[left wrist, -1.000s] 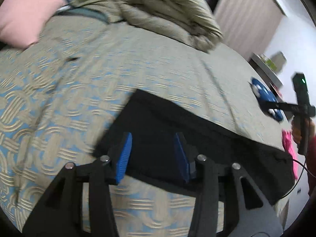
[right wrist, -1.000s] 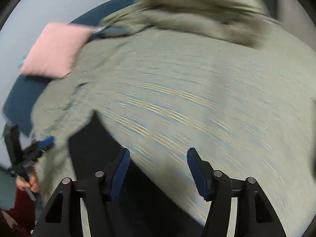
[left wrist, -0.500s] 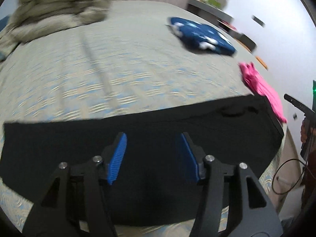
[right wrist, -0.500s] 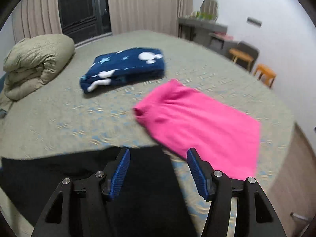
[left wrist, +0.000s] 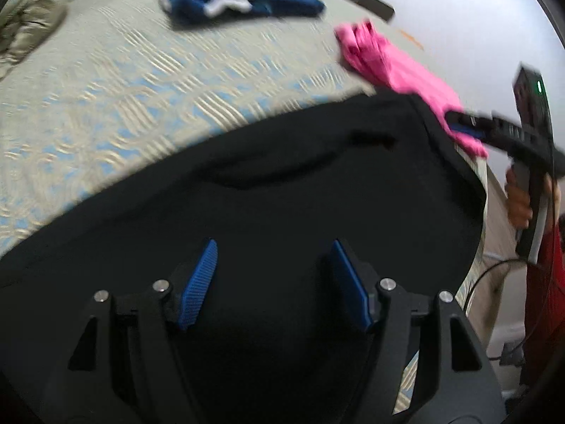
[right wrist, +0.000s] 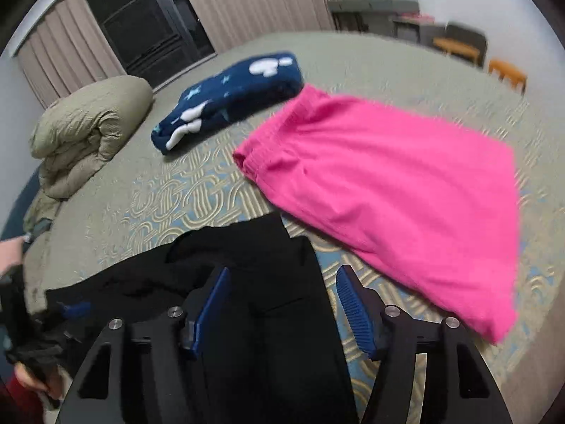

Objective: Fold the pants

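Black pants point(left wrist: 282, 183) lie spread flat on the patterned bedspread point(left wrist: 106, 84), near the bed's front edge. My left gripper point(left wrist: 273, 275) is open and empty, hovering over the middle of the pants. My right gripper point(right wrist: 282, 293) is open and empty over the pants' right end point(right wrist: 261, 282), its right finger over the bedspread. The right gripper also shows in the left wrist view point(left wrist: 469, 127) at the pants' far right corner. The left gripper point(right wrist: 70, 309) appears dimly at the left edge of the right wrist view.
A pink garment point(right wrist: 388, 194) lies flat just right of the black pants, also in the left wrist view point(left wrist: 395, 67). A folded navy star-print item point(right wrist: 229, 99) lies behind it. A rolled olive duvet point(right wrist: 88, 130) sits at the back left. Chairs and a desk point(right wrist: 459, 42) stand beyond the bed.
Both grippers have swung right along the pants, from the left end toward the right end. The pink garment and navy item came into view. Both stayed open.
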The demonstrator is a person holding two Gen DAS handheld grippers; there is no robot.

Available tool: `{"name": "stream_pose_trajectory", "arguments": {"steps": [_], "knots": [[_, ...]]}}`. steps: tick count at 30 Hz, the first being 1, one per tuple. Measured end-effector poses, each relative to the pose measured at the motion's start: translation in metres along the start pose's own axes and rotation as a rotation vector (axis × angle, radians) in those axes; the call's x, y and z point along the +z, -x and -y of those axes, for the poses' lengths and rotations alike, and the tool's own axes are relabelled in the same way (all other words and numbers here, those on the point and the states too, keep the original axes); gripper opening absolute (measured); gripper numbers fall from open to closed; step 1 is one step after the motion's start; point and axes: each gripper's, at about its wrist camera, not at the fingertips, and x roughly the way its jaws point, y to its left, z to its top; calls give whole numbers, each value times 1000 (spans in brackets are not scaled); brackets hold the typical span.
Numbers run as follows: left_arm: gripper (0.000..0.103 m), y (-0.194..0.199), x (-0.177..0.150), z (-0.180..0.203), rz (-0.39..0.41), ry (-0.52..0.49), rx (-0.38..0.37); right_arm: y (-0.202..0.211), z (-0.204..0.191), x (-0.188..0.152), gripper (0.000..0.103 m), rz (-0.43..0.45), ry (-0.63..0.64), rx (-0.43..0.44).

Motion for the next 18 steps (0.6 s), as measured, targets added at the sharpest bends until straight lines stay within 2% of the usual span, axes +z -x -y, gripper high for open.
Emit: {"name": "stream_pose_trajectory", "arguments": {"steps": [2, 4, 5, 7, 8, 10, 11, 13, 14, 16, 18], "knots": [[78, -5, -5, 10, 22, -39, 37, -14, 3, 1, 64, -34, 12, 5], [80, -8, -11, 22, 31, -109, 79, -23, 2, -2, 63, -81, 26, -33], [80, -8, -12, 25, 31, -125, 94, -32, 2, -1, 45, -105, 32, -57], [80, -7, -12, 27, 25, -131, 104, -31, 4, 3, 28, -70, 16, -73], [80, -5, -12, 26, 22, -122, 99, -26, 7, 7, 3, -40, 1, -100], [80, -3, -13, 23, 25, -100, 89, -20, 26, 14, 1, 15, -53, -246], [80, -1, -16, 22, 28, -93, 89, -20, 36, 14, 1, -1, -77, -241], [80, 3, -20, 20, 34, -80, 85, -16, 48, 7, 3, -56, -124, -119], [80, 6, -23, 19, 37, -65, 75, -9, 47, 2, 4, -49, -111, -92], [80, 11, -28, 18, 39, -45, 59, 7, 38, -9, 5, -15, -47, -96], [80, 17, -33, 18, 40, -46, 52, 27, 27, -24, 13, 14, 20, -112]]}}
